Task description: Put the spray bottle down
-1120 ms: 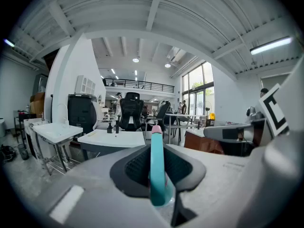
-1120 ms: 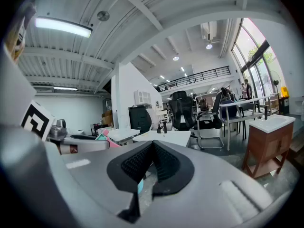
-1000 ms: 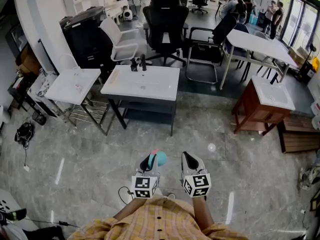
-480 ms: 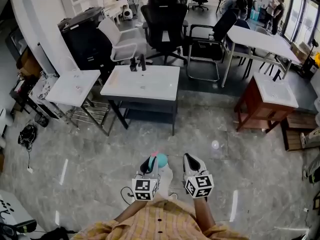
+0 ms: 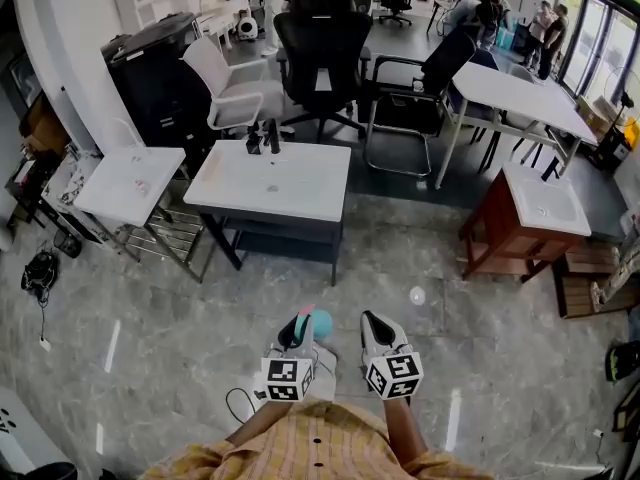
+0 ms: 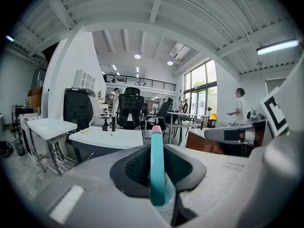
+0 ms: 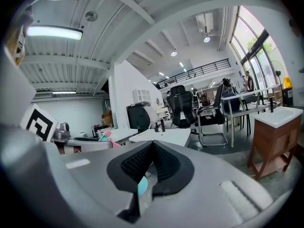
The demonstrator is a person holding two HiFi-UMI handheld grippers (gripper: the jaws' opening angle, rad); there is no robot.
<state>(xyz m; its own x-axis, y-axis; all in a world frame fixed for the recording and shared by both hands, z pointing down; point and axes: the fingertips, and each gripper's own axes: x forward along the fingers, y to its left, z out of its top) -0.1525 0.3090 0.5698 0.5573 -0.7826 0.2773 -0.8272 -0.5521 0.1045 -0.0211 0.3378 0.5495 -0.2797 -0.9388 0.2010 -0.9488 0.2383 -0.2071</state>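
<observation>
Ahead of you stands a table (image 5: 270,180); a smaller table (image 5: 125,183) sits to its left, an office chair (image 5: 322,53) behind it, a cabinet (image 5: 520,233) to its right. The spray bottle (image 5: 320,321) sits in your left gripper (image 5: 303,326), just left of your right gripper (image 5: 375,324).

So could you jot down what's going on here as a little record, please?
Place: large room, grey stone floor, white washbasin stand ahead
Person: checked shirt, a claw in each hand
Left claw: closed on the spray bottle, teal with a pink tip
Right claw: shut, nothing between its tips
Bottle: held above the floor, not yet put down
</observation>
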